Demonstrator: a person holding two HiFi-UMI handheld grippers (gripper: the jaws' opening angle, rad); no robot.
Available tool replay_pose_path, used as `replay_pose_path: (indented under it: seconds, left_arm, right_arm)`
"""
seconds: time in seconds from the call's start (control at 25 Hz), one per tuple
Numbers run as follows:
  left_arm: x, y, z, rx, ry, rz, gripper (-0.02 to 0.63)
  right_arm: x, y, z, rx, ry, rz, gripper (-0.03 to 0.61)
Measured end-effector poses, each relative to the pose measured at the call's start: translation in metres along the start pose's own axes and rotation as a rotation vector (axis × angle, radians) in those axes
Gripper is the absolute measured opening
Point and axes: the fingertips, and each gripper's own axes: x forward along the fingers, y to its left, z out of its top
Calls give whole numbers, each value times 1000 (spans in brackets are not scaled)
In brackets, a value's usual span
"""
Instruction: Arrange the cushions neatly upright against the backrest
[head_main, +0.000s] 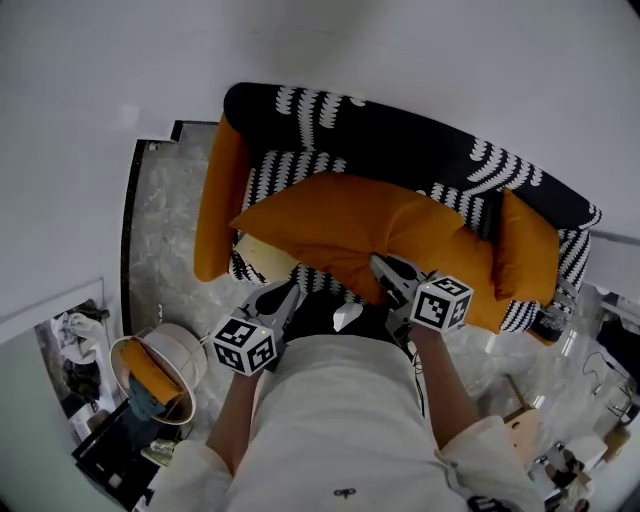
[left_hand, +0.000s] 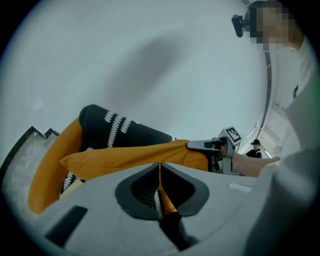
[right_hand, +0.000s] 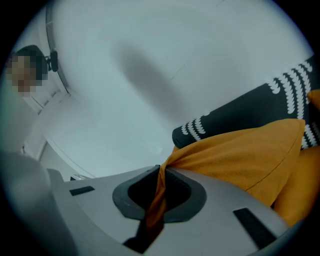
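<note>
Jaws of left gripper (head_main: 288, 295) and right gripper (head_main: 383, 265) clenched on cushion (head_main: 330, 225) edge.
Keep both pinches level, stand it upright, lean flat against backrest (head_main: 400, 130).

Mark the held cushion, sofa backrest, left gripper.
held cushion (head_main: 340, 225): head view, middle of its face.
sofa backrest (head_main: 400, 128): head view, black top.
left gripper (head_main: 290, 293): head view, at its tips.

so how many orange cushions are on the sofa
3. Big cushion across the seat, pinched by left gripper and right gripper; left cushion upright at one end of the sofa; right cushion at the other. Others may be hidden beneath.
</note>
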Motion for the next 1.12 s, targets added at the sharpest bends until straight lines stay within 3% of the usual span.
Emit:
replay_pose_path:
  seconds: [0.32, 0.48, 0.64, 0.76, 0.88, 1.12]
  left_arm:
    - [-32, 36, 3, -1, 11, 23, 15]
    - [-36, 47, 4, 4, 34, 22, 15]
    - [-36, 54, 8, 9, 47, 11, 15]
    - [-29, 58, 11, 11, 62, -6, 15]
    - [-19, 60, 15, 15, 90, -28, 15]
    - [1, 61, 35, 23, 116, -48, 15]
  right_arm:
    - [87, 10, -4, 173, -52, 260, 18]
    - [123, -23, 1, 266, -67, 296, 18]
    - [125, -79, 14, 319, -100, 181, 18]
    - [112, -121, 17, 390, -71, -1, 18]
    - [104, -158, 27, 336, -38, -145, 20]
    - [100, -221, 55, 375, -76, -345, 20]
